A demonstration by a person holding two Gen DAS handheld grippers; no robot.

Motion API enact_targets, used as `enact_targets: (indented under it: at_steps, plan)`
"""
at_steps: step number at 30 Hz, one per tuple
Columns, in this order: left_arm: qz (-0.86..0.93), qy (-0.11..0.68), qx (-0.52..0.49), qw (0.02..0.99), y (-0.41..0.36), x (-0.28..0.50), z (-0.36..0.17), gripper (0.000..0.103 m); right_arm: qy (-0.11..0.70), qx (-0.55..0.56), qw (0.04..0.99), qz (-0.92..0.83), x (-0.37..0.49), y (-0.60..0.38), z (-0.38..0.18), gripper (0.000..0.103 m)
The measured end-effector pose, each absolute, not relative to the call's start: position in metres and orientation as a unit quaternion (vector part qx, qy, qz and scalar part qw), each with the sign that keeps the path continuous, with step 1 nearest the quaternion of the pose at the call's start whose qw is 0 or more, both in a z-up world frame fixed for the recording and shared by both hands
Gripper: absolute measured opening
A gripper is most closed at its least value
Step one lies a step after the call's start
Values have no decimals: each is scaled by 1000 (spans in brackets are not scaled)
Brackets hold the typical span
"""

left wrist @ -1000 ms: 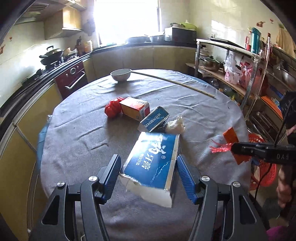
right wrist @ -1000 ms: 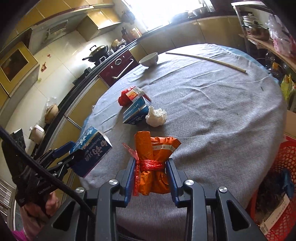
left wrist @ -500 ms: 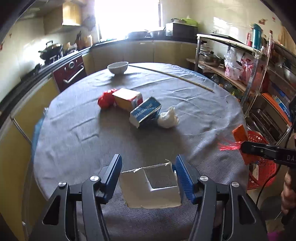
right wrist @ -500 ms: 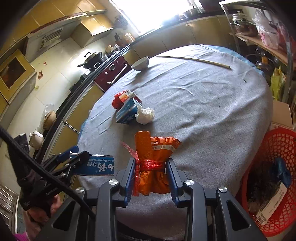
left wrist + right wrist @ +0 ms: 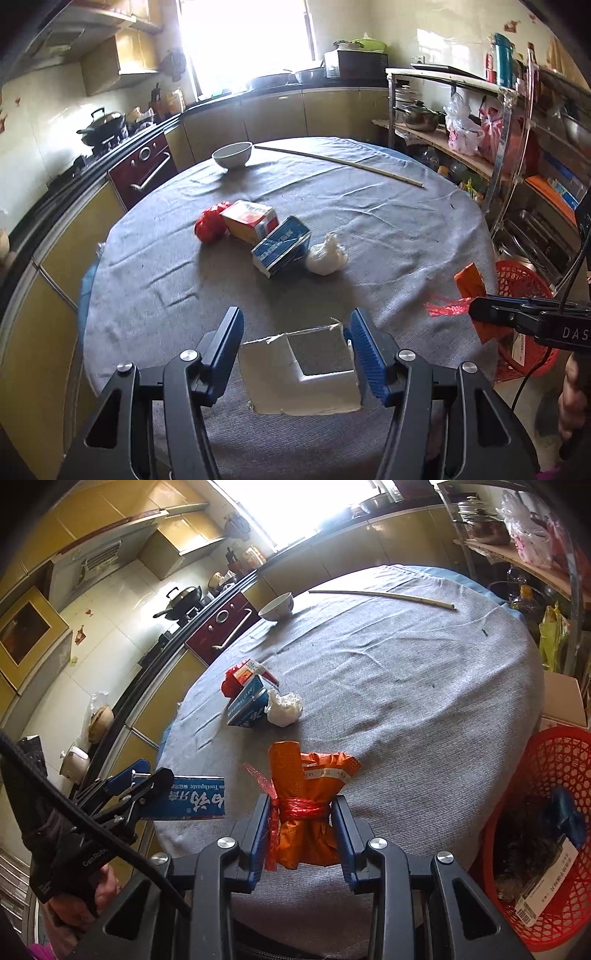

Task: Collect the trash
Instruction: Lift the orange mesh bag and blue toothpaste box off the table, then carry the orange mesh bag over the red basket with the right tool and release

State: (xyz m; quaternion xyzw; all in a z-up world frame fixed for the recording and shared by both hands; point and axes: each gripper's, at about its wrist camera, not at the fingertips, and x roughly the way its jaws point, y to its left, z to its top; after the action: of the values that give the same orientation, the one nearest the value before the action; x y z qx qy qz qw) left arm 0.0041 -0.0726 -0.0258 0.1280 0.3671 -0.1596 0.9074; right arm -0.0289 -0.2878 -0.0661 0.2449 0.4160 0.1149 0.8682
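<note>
Trash basket [image 5: 546, 834] holds scraps; left tongs [image 5: 295, 347] clamp toothpaste box [image 5: 303, 373], right tongs [image 5: 301, 825] orange packet [image 5: 306, 805].

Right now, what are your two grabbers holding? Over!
Left gripper shut on blue toothpaste box. Right gripper shut on orange packet. Red basket beside table, path clear. Over.

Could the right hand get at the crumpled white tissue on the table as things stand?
Probably not yet. The path across the grey cloth to the crumpled white tissue looks clear, but the right tongs are shut on an orange packet tied with red string, so that would have to go first.
</note>
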Motion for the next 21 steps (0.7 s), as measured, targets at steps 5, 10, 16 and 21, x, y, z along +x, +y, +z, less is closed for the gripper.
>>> enact_targets:
  at_steps: [5,10,16,21]
  plan:
    - [-166,358,142,908,-90,0,-19,62,408,256,870,107,-33,-300,-65,35]
    - [-174,351,157,907,-108,-3,-14,62,401,268,870,100,-37,-314,-65,35]
    - [-183,346,173,904,-129,-5,-11,62,394,281,871,90,-42,-331,-66,35]
    - [-195,340,189,900,-149,-8,-9,62,386,292,872,80,-48,-345,-65,35]
